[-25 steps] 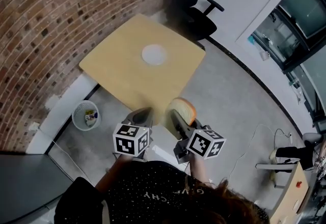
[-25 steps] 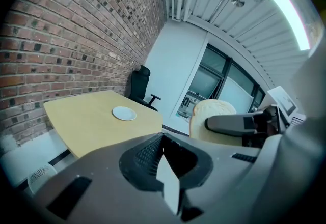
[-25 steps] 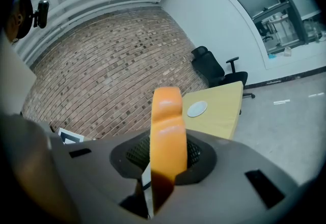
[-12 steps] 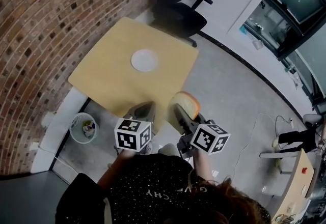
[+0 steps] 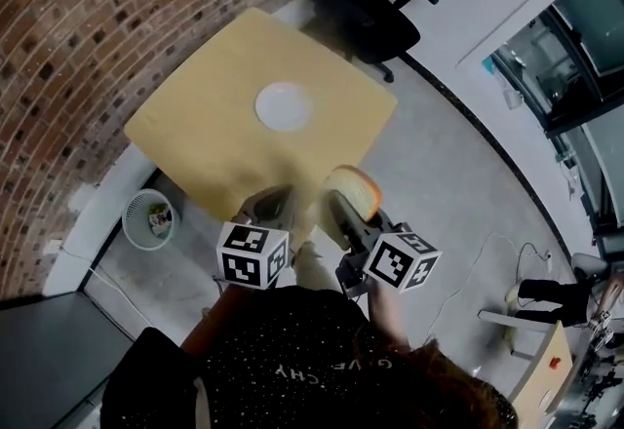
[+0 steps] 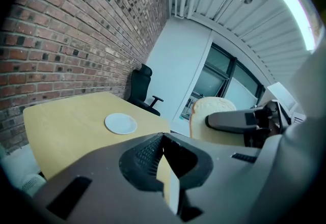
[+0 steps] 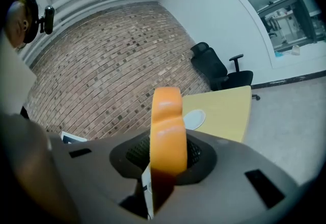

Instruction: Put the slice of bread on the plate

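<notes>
Grey right gripper (image 7: 164, 154) clamped on tan-crusted slice of bread (image 7: 167, 116), held upright on edge. Grey left gripper (image 6: 164, 139): jaws together, empty. Round white plate (image 5: 284, 106) lies straight ahead, well apart, mid pale-yellow square table (image 5: 195, 139). Right carries forward.

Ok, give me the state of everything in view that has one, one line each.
slice of bread: upright, edge-on, clamped in the right gripper, in the air, away from the plate
right gripper: shut on the slice of bread
left gripper: jaws together, nothing held
plate: empty, lying flat on the table
office chair: unoccupied
waste bin: holds some rubbish
</notes>
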`<state>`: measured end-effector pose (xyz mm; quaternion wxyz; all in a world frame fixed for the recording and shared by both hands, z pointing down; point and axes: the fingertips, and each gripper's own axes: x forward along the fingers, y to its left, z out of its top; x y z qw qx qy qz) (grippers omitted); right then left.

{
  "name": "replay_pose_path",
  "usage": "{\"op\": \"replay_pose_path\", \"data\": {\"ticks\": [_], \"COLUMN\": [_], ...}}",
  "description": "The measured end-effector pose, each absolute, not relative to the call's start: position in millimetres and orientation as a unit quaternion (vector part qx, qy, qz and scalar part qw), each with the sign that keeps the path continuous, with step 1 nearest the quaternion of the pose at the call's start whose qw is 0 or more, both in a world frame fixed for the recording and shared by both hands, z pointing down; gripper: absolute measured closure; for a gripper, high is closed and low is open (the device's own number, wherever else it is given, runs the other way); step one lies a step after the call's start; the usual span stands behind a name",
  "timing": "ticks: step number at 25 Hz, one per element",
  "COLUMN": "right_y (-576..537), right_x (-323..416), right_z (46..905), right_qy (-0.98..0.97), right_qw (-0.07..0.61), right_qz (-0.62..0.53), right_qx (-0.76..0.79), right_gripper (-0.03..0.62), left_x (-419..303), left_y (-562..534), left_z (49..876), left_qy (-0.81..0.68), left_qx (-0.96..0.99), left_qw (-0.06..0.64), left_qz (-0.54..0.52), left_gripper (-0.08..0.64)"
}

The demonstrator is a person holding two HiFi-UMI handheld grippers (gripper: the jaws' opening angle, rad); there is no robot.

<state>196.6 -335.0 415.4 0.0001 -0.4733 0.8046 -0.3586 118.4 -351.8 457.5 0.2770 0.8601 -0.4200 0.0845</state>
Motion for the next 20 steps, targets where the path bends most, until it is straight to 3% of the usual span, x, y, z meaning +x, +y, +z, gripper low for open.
{"op": "replay_pose_path", "data": {"ticks": [12, 20], "right_y": [-487.8, -586.3], "right_x": [227.6, 176.7], "right_z": [445.0, 501.8], "right_qy": [0.838, 0.849], "right_qw": [-0.081, -0.177], "right_qz": [-0.393, -0.442], "right_qx": [-0.369, -0.229], "right_gripper": [0.494, 0.494], "left_x": [146.2, 118.1], "left_y": [-484.5, -537.4], "left_z": [485.3, 518.7], "left_qy": [-0.512, -0.601], "left_qx": [0.796, 0.724], "left_qw": [0.316, 0.333], "left_qz": [0.068, 0.067], "left_gripper": [0.549, 0.549]}}
